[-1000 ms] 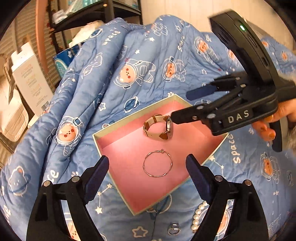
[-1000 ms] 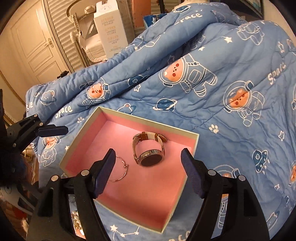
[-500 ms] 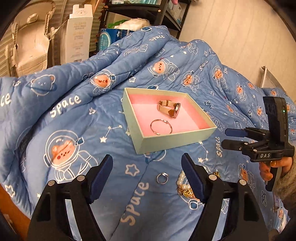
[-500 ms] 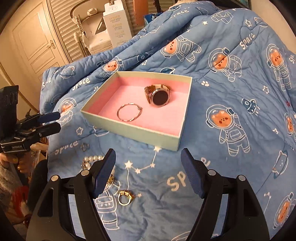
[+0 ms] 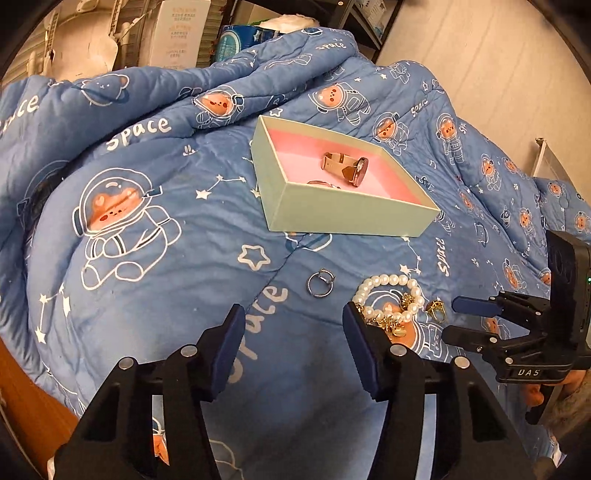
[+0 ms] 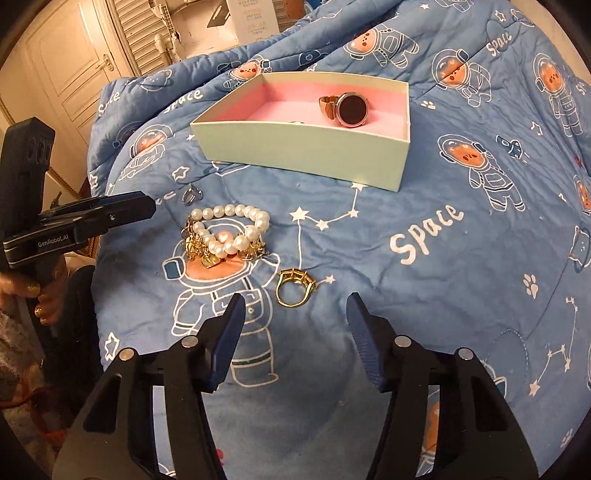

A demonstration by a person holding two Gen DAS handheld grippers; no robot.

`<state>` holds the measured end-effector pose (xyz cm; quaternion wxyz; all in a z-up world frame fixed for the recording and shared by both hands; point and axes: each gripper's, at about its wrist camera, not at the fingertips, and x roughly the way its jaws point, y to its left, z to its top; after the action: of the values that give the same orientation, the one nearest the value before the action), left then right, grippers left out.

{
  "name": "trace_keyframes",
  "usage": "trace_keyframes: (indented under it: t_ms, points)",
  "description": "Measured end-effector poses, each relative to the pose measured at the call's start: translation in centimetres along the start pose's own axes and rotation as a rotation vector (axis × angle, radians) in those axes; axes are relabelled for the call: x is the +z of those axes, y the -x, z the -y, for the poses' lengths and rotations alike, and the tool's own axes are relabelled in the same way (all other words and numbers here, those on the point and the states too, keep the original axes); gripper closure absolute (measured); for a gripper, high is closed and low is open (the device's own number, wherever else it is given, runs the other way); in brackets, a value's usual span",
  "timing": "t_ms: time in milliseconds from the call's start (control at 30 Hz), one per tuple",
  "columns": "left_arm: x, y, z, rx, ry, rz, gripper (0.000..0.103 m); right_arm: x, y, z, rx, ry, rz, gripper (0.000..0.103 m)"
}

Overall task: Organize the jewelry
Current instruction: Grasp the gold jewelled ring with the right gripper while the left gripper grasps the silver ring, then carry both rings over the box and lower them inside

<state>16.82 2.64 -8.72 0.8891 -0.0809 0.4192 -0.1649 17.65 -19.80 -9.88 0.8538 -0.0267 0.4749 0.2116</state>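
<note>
A pale green box [image 5: 351, 214] [image 6: 295, 147] with pink lining sits on the blue quilt. It holds a rose-gold watch [image 5: 347, 168] [image 6: 349, 109] and a thin hoop [image 5: 321, 182], mostly hidden by the wall. In front of it lie a silver ring [image 5: 320, 284] [image 6: 191, 195], a pearl bracelet tangled with gold chain [image 5: 391, 295] [image 6: 229, 229] and a gold ring [image 5: 436, 308] [image 6: 293, 290]. My left gripper [image 5: 293, 321] hovers short of the silver ring, jaws closing on nothing. My right gripper [image 6: 295, 314] hovers just short of the gold ring, jaws closing, empty.
The quilt [image 6: 443, 240] rises in folds behind the box. Cartons [image 5: 177, 33] and shelving stand beyond it, and a white door [image 6: 70, 74] is at the left. A wooden edge [image 5: 22, 398] shows at the lower left. A hand [image 6: 40, 295] holds the left gripper.
Both grippers have pulled back from over the box and sunk toward the loose jewelry in front of it. Their jaws have narrowed. The left view has rolled.
</note>
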Motion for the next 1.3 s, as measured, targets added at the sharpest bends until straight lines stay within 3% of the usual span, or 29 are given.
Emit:
trace_keyframes:
  t_ms: [467,867,1300]
  points:
    - [0.9,-3.1,2.1,0.036,-0.128,-0.037,0.062,0.2,-1.1,-0.1,-0.041,-0.042,0.011,0.065]
    - [1.3,-4.1,2.9,0.024,-0.144,-0.05,0.084,0.7,-1.5,0.0,-0.045,-0.062,0.023,0.077]
    - [0.9,-3.2,2.5,0.021,-0.106,-0.036,0.085,0.6,-1.4,0.0,-0.04,-0.061,0.021,0.082]
